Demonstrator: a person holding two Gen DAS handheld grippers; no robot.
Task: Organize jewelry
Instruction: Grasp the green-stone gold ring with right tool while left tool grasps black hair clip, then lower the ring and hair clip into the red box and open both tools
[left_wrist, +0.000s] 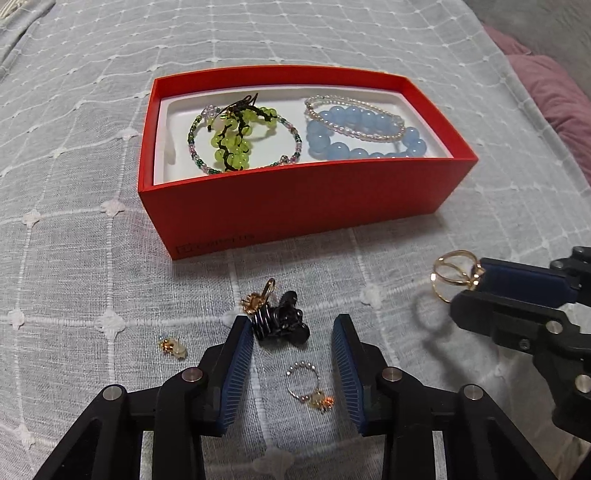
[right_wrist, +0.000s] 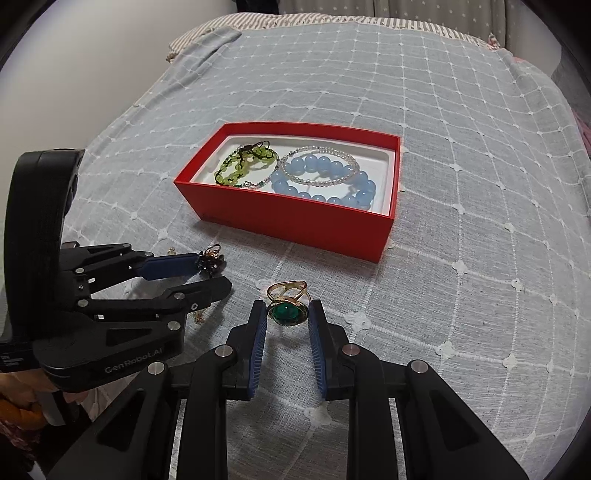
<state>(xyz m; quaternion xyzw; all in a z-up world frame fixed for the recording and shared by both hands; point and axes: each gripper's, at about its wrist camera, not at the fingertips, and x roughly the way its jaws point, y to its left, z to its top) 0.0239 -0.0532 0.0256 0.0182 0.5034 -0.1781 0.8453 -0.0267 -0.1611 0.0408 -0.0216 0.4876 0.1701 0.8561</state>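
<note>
Four bracelets (left_wrist: 243, 136) already lie in the red box (left_wrist: 295, 206); right tool (right_wrist: 288, 314) grips the green ring (right_wrist: 286, 312), left tool (left_wrist: 291, 332) half-closed around the black clip (left_wrist: 280, 321), small earrings (left_wrist: 310, 387) left on the bed

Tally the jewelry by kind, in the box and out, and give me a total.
Bracelets in the red box: 4 (green bead, multicolour seed bead, blue bead, pearl)
Rings: 3 (green-stone ring in the right tool, black ring at the left tool, beaded ring)
Small gold pieces on the bedspread: 2 ()
Total: 9
</note>
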